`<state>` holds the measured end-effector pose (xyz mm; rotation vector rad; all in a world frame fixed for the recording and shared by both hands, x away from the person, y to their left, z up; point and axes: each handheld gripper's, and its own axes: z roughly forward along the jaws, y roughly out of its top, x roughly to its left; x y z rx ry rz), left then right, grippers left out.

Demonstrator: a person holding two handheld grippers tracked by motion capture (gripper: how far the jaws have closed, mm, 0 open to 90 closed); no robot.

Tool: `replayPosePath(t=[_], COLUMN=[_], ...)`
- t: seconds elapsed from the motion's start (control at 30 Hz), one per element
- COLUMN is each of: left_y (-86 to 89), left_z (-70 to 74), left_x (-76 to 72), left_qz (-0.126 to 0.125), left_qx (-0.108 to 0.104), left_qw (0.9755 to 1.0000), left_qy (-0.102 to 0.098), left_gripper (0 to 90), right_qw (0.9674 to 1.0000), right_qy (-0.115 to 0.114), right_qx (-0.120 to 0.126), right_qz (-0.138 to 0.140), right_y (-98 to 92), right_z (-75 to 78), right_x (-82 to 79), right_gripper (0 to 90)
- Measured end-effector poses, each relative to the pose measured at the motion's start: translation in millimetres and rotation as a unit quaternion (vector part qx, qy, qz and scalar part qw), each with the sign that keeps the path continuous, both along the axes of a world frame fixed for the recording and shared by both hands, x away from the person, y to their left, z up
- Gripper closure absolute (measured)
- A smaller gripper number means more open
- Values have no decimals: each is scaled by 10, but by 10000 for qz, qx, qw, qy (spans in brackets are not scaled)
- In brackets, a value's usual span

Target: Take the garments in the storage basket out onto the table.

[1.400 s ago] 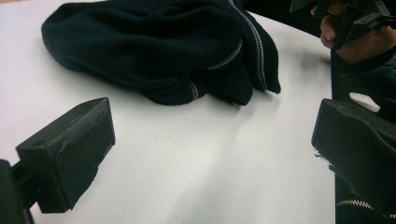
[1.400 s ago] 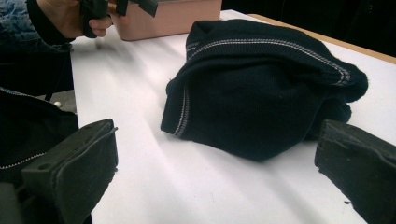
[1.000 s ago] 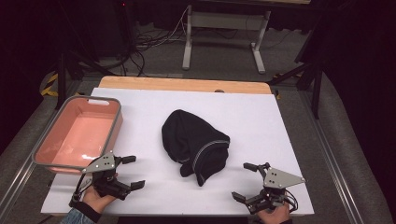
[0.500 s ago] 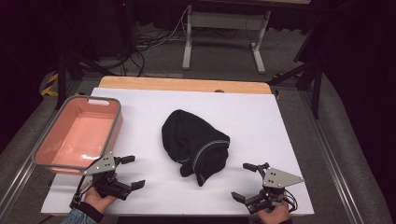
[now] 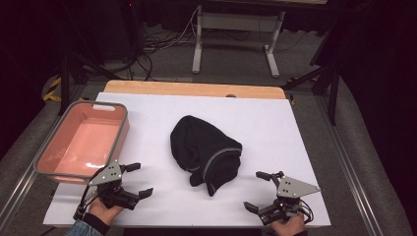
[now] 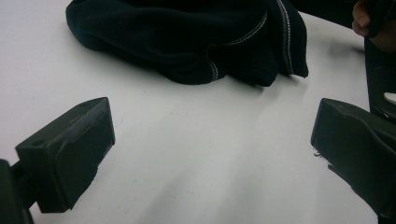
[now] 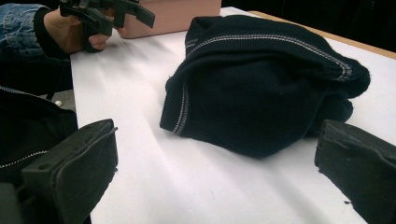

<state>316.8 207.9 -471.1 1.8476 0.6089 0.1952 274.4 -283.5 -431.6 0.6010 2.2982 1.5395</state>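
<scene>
A crumpled black knit garment (image 5: 205, 150) with thin pale stripes lies in the middle of the white table; it also appears in the left gripper view (image 6: 187, 37) and the right gripper view (image 7: 261, 79). My left gripper (image 5: 139, 180) rests near the front left edge, open, nothing between its jaws, a short way left of the garment. My right gripper (image 5: 257, 191) sits at the front right, open and empty, just right of the garment's lower end. In the right gripper view the left gripper (image 7: 140, 11) shows far off, held by a hand.
A pink tub (image 5: 49, 164) with a grey rim stands at the table's left side, behind the left gripper; its side (image 7: 187, 14) shows in the right gripper view. A wooden strip (image 5: 196, 89) edges the far side. Metal rails flank the table.
The left gripper has shifted slightly back toward the front edge. The garment and right gripper stay where they were.
</scene>
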Motion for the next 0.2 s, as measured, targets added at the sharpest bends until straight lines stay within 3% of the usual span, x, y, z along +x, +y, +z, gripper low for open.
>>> replayPosePath(t=[0.2], left_y=[7], left_z=[6], left_x=[-1], left_qz=[34], left_qx=[-94], left_qw=[9999], left_qy=[41], left_gripper=[5], right_qw=[10000], right_qy=[3], right_qx=[0], right_qz=[-20], right_y=[-5], right_z=[0], right_x=[-1], right_gripper=[2])
